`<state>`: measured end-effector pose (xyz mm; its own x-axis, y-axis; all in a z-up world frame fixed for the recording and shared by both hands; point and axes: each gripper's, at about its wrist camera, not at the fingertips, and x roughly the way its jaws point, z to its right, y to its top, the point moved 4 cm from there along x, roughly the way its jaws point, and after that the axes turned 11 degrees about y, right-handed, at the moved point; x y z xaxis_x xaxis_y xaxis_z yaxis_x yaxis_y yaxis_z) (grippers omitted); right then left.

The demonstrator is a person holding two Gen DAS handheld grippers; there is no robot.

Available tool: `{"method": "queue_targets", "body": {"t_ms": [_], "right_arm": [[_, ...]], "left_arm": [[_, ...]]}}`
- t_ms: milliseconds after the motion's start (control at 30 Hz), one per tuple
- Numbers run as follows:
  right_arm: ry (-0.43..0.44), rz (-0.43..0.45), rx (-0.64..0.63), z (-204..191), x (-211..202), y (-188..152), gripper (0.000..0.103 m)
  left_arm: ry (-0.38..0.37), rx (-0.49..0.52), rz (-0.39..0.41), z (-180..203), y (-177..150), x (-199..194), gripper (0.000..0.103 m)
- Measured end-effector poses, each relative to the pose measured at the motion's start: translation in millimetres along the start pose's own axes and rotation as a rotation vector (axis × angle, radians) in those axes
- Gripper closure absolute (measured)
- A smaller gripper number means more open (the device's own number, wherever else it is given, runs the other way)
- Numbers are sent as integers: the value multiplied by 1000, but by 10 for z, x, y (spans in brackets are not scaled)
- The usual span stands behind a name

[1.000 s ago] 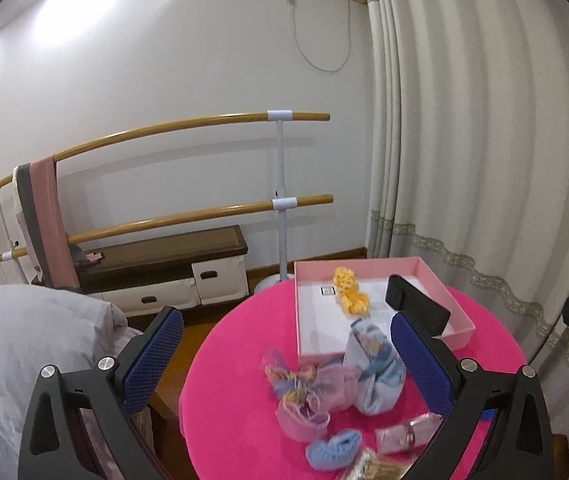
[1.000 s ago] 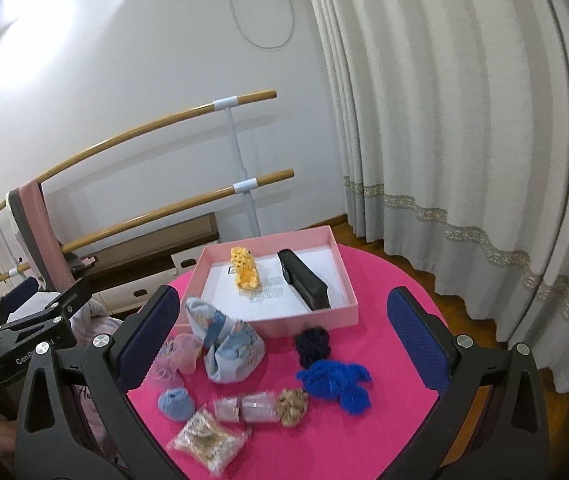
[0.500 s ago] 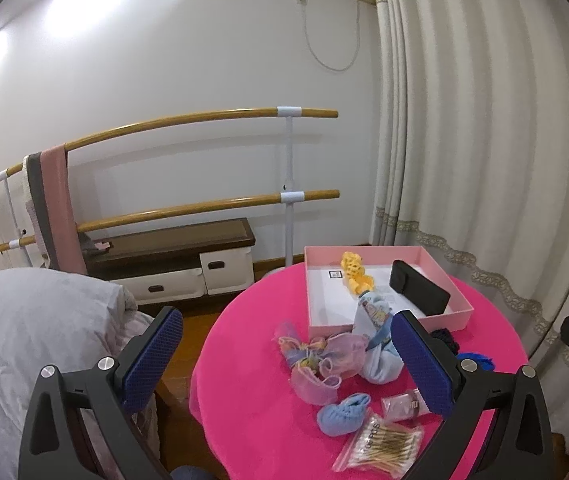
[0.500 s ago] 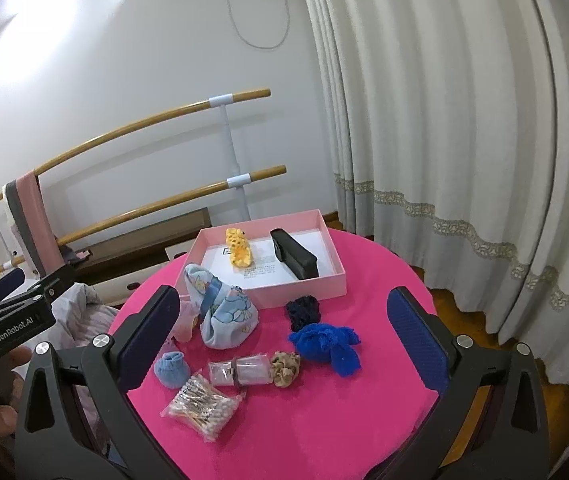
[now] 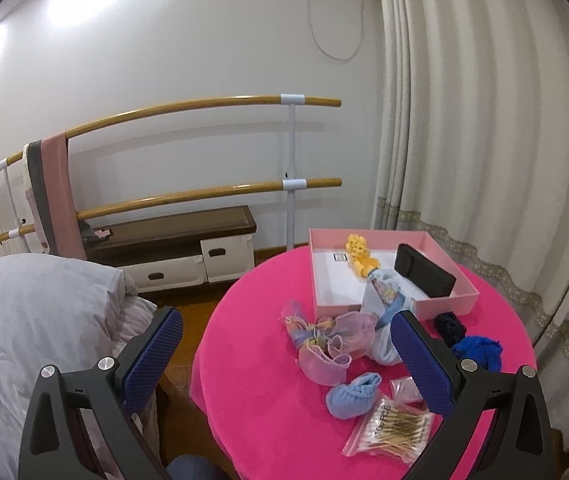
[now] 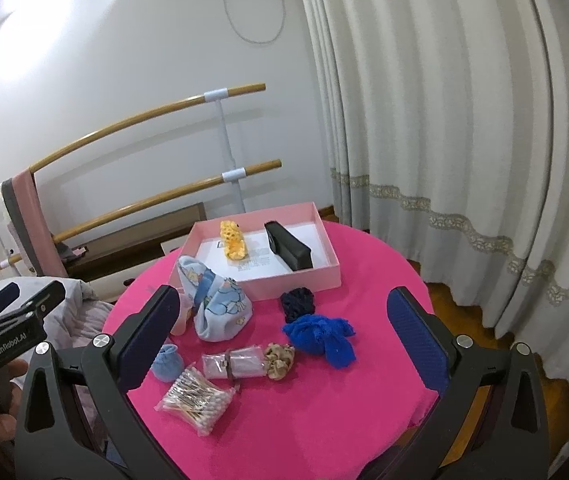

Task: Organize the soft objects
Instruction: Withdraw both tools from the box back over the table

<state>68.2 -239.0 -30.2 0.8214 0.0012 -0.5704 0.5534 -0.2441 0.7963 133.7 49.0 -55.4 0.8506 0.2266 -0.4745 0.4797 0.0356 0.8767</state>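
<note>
Crocheted yellow scrunchie (image 6: 233, 239) in shallow pink box (image 6: 326, 248), fuzzy blue scrunchie (image 6: 320, 337) mid-frame on round pink table (image 6: 364, 380), both grippers (image 5: 286, 354) (image 6: 284, 338) spread wide, empty.

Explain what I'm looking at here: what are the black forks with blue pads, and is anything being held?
No robot arm: a person carries a two-finger gripper in each hand, with a fisheye camera on each. The forks are the gripper fingers. One picture looks along the left gripper, the other along the right gripper; the right view also shows the left one at its left edge. Both are open and hold nothing, above a round pink table. On it: a pink box holding a yellow knit and a black case; outside it a blue cloth, a pouch, scrunchies and cotton swabs.
</note>
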Motion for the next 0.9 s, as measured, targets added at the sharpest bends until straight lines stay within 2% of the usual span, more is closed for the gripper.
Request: {"method": "queue_targets", "body": {"t_ms": [167, 367, 733, 900], "right_arm": [[-21, 7, -9, 32, -9, -18, 0], [-12, -30, -4, 95, 90, -97, 0], [3, -143, 3, 175, 390, -325, 0], [-7, -167, 16, 223, 495, -371, 0]], "left_arm": [[-6, 10, -9, 43, 8, 33, 0], [-7, 53, -26, 124, -103, 111, 0], [-14, 95, -141, 224, -374, 509, 0], [-31, 123, -173, 352, -430, 714, 0]]}}
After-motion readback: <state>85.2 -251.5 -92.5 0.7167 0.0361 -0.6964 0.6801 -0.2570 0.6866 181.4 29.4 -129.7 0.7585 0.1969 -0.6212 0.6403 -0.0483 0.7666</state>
